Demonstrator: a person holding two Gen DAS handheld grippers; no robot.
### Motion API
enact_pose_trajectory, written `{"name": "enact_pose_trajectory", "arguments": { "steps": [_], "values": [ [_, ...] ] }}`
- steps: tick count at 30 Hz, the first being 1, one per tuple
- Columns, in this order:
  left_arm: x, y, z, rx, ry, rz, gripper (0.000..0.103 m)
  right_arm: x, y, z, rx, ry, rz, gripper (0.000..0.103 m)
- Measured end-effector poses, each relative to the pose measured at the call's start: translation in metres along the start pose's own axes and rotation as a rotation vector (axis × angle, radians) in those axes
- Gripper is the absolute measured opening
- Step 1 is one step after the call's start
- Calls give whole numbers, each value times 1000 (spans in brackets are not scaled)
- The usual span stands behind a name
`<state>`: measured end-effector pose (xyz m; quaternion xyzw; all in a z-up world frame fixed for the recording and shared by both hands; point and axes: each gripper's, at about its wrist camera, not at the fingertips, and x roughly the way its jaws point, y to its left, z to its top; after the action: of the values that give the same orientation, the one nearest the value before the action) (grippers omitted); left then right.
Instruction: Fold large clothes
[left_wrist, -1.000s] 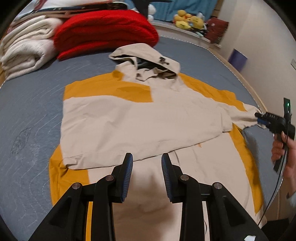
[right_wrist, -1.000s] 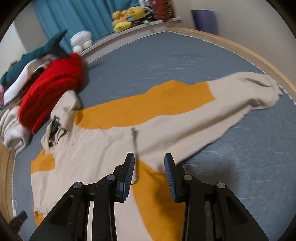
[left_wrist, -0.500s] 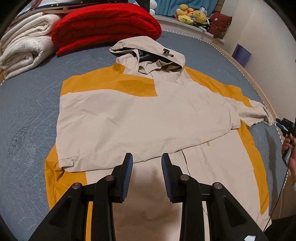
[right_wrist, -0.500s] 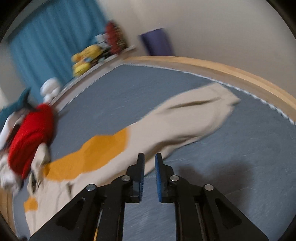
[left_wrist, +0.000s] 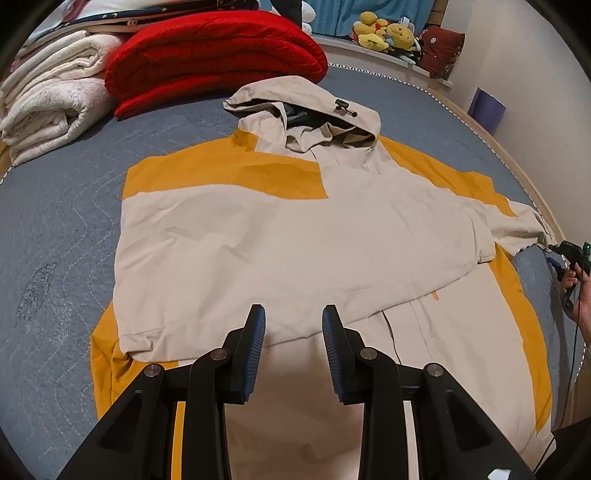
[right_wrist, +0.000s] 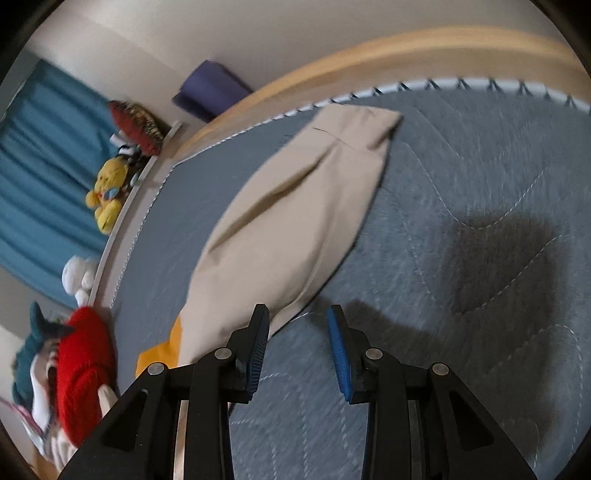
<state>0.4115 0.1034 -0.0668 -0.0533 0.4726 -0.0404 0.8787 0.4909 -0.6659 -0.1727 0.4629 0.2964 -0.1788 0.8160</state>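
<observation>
We are hovering the left gripper (left_wrist: 293, 345), jaws parted and empty, over the jacket (left_wrist: 295, 240) spread flat on the bed (left_wrist: 55, 240), one sleeve already folded across. At three o'clock our right gripper (right_wrist: 297, 350) is opening, nothing between its jaws, lining up on the outstretched sleeve (right_wrist: 295, 210) for folding inward.

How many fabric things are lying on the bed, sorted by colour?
Beige and yellow: 1, the jacket
Red: 1, the folded blanket
Cream: 1 stack, the folded blankets; how many it holds is unclear
Total: 3
</observation>
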Motion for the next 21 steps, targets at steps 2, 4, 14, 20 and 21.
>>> {"name": "enact_pose_trajectory", "arguments": {
  "steps": [2, 4, 14, 20, 21],
  "values": [
    [-1, -1, 2, 2, -13, -2, 29, 8, -11, 3, 40, 9, 8, 34],
    [-1, -2, 4, 8, -25, 1, 29, 15, -20, 8, 82, 1, 40, 34],
    [-2, 0, 8, 3, -40, -7, 29, 37, -26, 27, 211, -81, 96, 32],
    [-27, 10, 18, -23, -100, -19, 29, 20, 8, 35, 119, -137, 15, 4],
    [-32, 14, 20, -38, -113, -19, 29, 11, 21, 37, 92, -152, 0, 4]
  ]
}}
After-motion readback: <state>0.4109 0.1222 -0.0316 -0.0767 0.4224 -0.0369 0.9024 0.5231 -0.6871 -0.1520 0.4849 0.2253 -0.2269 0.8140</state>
